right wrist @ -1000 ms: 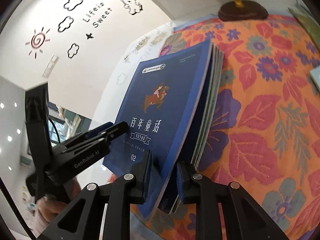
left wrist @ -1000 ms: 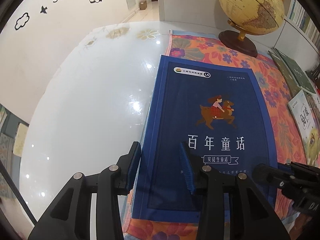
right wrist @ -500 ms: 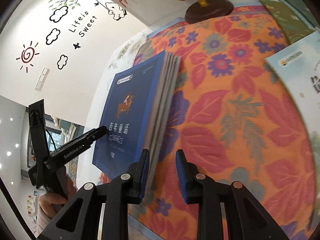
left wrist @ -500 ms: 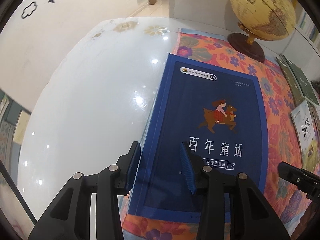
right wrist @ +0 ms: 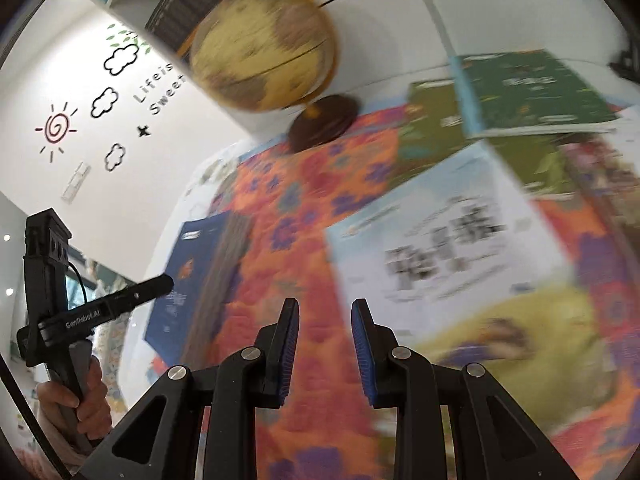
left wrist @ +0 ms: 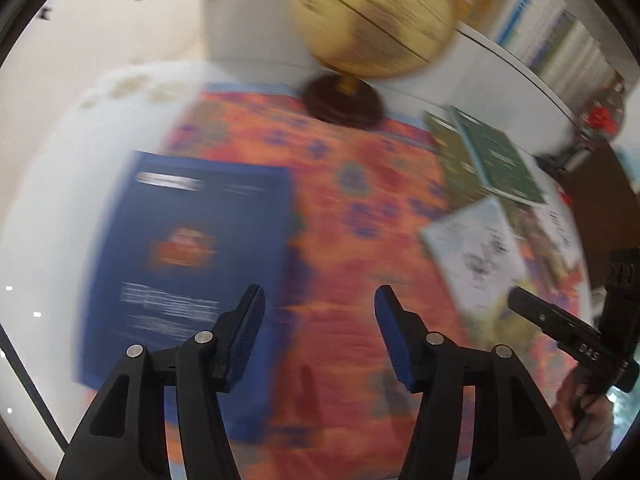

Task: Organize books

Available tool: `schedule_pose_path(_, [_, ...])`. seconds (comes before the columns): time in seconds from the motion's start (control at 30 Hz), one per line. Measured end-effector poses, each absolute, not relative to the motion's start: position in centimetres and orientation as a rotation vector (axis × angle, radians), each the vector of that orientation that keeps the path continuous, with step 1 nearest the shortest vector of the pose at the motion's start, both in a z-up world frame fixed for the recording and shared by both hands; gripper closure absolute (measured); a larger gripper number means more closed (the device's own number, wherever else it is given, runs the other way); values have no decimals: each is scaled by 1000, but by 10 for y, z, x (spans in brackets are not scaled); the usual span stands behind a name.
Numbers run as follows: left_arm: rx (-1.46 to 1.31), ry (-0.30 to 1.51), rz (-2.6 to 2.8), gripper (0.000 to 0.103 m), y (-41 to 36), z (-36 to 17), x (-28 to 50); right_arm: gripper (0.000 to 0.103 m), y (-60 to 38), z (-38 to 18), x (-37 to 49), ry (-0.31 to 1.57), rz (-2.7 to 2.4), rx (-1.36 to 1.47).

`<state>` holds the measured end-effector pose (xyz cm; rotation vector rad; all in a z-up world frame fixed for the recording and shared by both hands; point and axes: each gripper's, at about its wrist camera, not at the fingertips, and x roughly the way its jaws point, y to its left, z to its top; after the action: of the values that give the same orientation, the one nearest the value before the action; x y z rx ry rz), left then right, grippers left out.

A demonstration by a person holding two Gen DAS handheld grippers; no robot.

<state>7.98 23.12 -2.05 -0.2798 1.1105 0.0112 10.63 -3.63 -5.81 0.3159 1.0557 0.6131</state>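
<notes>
A stack of blue books [left wrist: 192, 256] lies flat at the left end of the orange flowered cloth [left wrist: 360, 248]; it also shows in the right wrist view [right wrist: 200, 276]. My left gripper [left wrist: 320, 300] is open and empty, above the cloth just right of the stack. My right gripper [right wrist: 325, 308] is open and empty above the cloth, between the stack and a white-and-yellow picture book [right wrist: 460, 276], which also shows in the left wrist view [left wrist: 476, 248]. Green books [right wrist: 528, 92] lie beyond it, also in the left wrist view [left wrist: 500, 160]. Both views are blurred.
A yellow globe [left wrist: 372, 20] on a dark round base [left wrist: 342, 100] stands at the back of the cloth. White glossy table [left wrist: 60, 184] lies left of the cloth. Shelves of books [left wrist: 568, 40] line the back wall.
Both grippers let go of the blue stack, which now lies flat, and swung right toward the other books. My left gripper opened wider.
</notes>
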Motion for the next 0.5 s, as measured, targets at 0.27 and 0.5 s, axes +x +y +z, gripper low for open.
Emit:
schedule_pose_path(0.27, [-363, 1203, -138, 48, 151, -55, 100, 58, -112, -63, 110, 1036, 496, 210])
schedule_pose_path(0.5, [-478, 1262, -227, 48, 110, -78, 98, 58, -158, -73, 127, 1036, 493, 168])
